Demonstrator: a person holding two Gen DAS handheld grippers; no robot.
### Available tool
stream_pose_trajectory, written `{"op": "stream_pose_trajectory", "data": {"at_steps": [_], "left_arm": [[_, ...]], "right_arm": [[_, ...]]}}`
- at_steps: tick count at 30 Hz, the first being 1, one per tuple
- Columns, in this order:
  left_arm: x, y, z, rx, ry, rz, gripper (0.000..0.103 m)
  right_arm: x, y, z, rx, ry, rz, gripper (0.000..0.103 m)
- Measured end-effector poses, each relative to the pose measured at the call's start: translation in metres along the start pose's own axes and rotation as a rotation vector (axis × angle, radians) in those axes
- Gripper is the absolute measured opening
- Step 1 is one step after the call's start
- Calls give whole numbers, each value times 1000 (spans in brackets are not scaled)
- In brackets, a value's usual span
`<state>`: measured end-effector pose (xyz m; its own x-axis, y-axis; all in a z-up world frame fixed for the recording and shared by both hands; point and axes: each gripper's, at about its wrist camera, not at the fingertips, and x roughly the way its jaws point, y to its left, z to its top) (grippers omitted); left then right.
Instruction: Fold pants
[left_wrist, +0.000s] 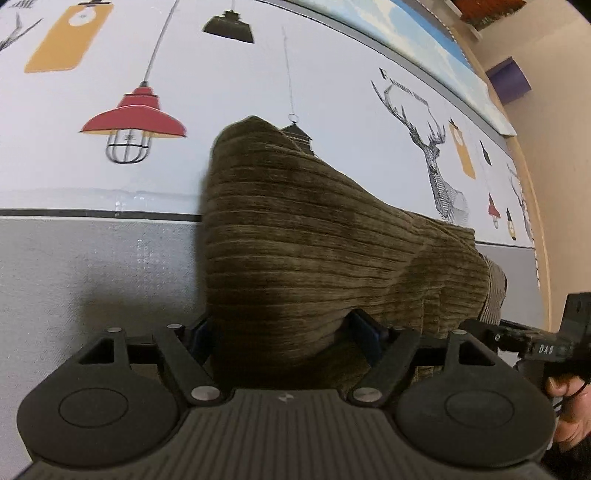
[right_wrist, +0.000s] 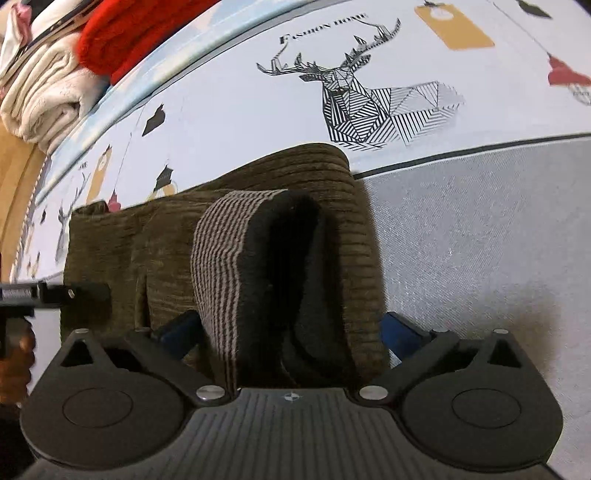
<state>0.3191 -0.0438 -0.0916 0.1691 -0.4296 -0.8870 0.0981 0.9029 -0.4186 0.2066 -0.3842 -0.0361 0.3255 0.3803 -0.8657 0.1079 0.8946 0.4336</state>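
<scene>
Olive-brown corduroy pants lie on a bed sheet printed with lamps and deer. My left gripper is shut on a bunched part of the pants, and the cloth fills the space between its blue pads. My right gripper is shut on the waistband end of the pants, where a striped band and dark lining show. The right gripper also shows at the right edge of the left wrist view. The left gripper shows at the left edge of the right wrist view.
The sheet has a grey strip near me and a white printed area beyond. A folded cream towel and a red garment lie at the far left. A purple box stands at the far right.
</scene>
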Motion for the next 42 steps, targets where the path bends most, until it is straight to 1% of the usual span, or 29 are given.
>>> {"op": "stream_pose_trajectory", "data": {"at_steps": [2, 3, 4, 5, 7, 8, 10, 11, 15, 17, 18, 19, 20, 22, 23, 25, 28, 30, 31, 32, 33, 34, 35, 36, 37, 38, 39, 40, 42], "left_arm": [[-1, -5, 1, 26, -18, 13, 60], [-5, -8, 2, 40, -30, 14, 51], [-12, -12, 3, 65, -53, 20, 44], [-19, -15, 4, 91, -83, 33, 42], [-39, -19, 9, 123, -170, 71, 39], [-49, -20, 12, 141, -215, 94, 39], [-67, -19, 16, 169, -301, 139, 39], [-74, -17, 18, 175, -331, 157, 39], [-94, -1, 25, 150, -419, 187, 40], [-98, 9, 27, 104, -442, 189, 43], [-100, 14, 28, 91, -452, 205, 50], [-101, 17, 28, 82, -462, 238, 57], [-104, 20, 27, 71, -479, 286, 57], [-114, 22, 25, 73, -519, 334, 57], [-119, 23, 23, 86, -529, 332, 57], [-126, 19, 18, 127, -518, 283, 57], [-127, 7, 4, 237, -469, 203, 56], [-113, 3, -6, 308, -388, 177, 56], [-98, 6, -9, 329, -295, 200, 54], [-81, 9, -15, 342, -200, 259, 52], [-66, 12, -22, 377, -141, 346, 53], [-63, 12, -27, 407, -144, 370, 55], [-67, 9, -27, 407, -158, 365, 54], [-75, 6, -28, 391, -177, 354, 49], [-83, 2, -29, 392, -202, 338, 46], [-91, -2, -33, 411, -235, 307, 46], [-96, -6, -35, 441, -251, 269, 47], [-93, -7, -39, 470, -224, 250, 47], [-71, -5, -52, 523, -120, 297, 47]], "right_arm": [[1, 5, -2, -8, -19, -1, 96], [1, 8, -2, -21, -32, -11, 94], [0, 14, -2, -32, -47, -19, 85], [-4, 19, -1, -42, -67, -16, 74], [-11, 30, 6, -63, -131, 11, 60], [-17, 36, 11, -63, -176, 59, 55], [-23, 49, 18, -71, -243, 131, 54], [-25, 59, 19, -97, -266, 138, 53], [-22, 95, 29, -157, -334, 137, 54], [-16, 109, 38, -170, -358, 122, 56], [-12, 115, 41, -176, -368, 113, 57], [-7, 120, 45, -175, -371, 100, 62], [0, 123, 50, -165, -361, 64, 68], [10, 125, 56, -128, -339, -34, 68], [12, 123, 58, -88, -346, -91, 68], [11, 118, 61, -44, -348, -130, 68], [1, 125, 58, -97, -342, -34, 67], [1, 138, 50, -225, -311, 25, 67], [9, 143, 44, -300, -270, 8, 67], [22, 146, 40, -351, -208, -56, 67], [36, 144, 34, -380, -137, -144, 67], [49, 140, 30, -386, -74, -212, 75], [53, 134, 28, -354, -58, -210, 76], [49, 133, 30, -316, -74, -193, 75], [43, 134, 32, -300, -95, -182, 70], [34, 137, 33, -302, -130, -163, 66], [29, 140, 34, -318, -161, -141, 66], [26, 141, 33, -341, -169, -131, 66], [44, 136, 29, -368, -74, -217, 70]]}}
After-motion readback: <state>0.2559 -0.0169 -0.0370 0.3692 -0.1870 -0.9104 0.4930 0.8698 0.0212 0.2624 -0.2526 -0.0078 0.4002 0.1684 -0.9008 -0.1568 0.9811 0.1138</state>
